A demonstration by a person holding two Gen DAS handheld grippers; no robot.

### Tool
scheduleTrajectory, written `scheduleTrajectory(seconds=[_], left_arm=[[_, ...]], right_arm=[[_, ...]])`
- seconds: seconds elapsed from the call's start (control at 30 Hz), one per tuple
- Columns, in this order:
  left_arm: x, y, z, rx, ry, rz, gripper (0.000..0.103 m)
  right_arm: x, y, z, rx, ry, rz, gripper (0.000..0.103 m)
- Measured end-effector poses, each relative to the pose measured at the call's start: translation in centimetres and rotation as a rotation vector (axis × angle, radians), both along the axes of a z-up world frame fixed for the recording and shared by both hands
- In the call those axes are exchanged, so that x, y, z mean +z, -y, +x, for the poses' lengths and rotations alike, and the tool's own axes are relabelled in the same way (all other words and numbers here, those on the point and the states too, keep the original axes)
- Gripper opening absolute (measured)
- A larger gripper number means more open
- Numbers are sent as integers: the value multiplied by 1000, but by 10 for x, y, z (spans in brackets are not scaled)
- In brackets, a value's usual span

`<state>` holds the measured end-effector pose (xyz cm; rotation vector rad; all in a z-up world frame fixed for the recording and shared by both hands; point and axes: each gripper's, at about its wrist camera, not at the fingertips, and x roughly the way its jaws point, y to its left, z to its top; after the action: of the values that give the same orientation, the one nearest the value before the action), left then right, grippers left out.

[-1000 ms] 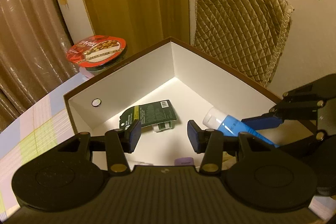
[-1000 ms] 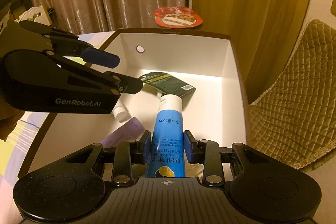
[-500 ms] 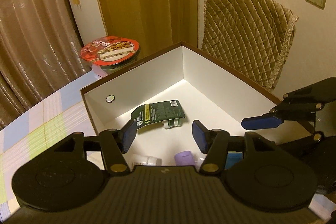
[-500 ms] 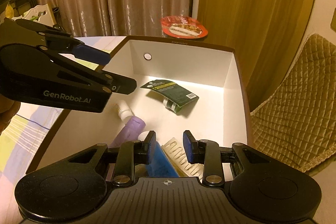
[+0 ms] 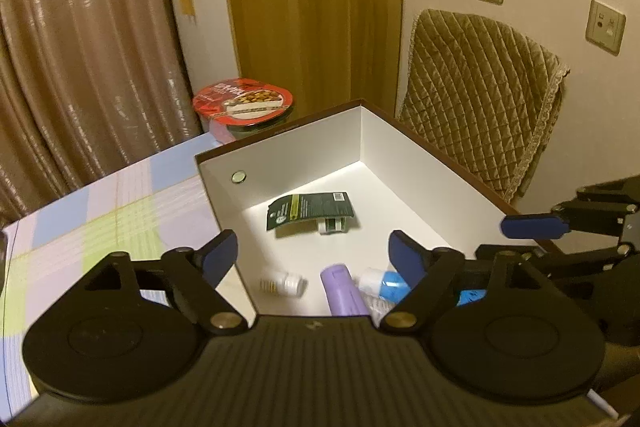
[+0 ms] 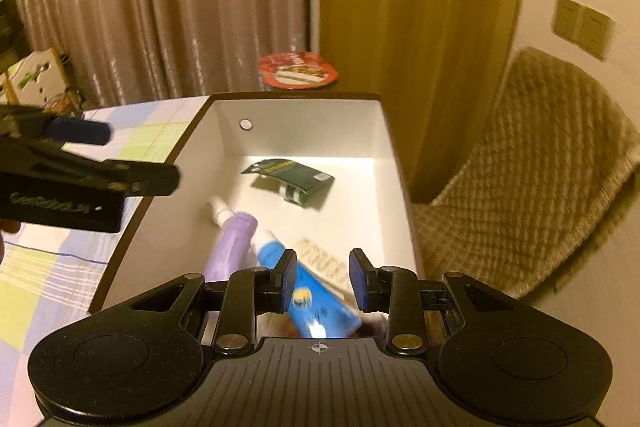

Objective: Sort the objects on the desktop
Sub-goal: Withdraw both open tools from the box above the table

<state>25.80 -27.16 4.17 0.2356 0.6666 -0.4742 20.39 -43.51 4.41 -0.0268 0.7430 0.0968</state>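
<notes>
Blue tube [image 6: 316, 299] lies in the white box [image 6: 384, 163], apparently below and free of the right gripper [image 6: 322, 279], jaws parted; left gripper [image 5: 312, 259] wide, empty.

Bare white floor lies mid-frame in the box [image 6: 384, 163], between the dark packet [image 6: 290, 175] above and the purple bottle [image 6: 234, 247], blue tube [image 6: 316, 301] and small white bottle [image 6: 219, 211] crowding the lower left.
</notes>
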Motion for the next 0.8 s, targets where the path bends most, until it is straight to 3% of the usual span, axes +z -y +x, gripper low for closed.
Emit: scheduleTrajectory(seconds=[0.03, 0.07, 0.3, 0.57, 0.8], left_arm=[[1, -2, -7, 10, 2, -2, 89], [2, -4, -14, 19, 4, -4, 92], [6, -21, -65, 66, -14, -33, 102], [12, -34, -121, 70, -34, -47, 102], [13, -43, -152, 132, -61, -51, 102]], right_arm=[[2, 1, -9, -11, 12, 1, 87], [5, 1, -19, -21, 34, 1, 98], [19, -4, -72, -56, 56, -5, 98], [28, -13, -124, -105, 32, -14, 98], [26, -13, -137, -88, -52, 5, 98]])
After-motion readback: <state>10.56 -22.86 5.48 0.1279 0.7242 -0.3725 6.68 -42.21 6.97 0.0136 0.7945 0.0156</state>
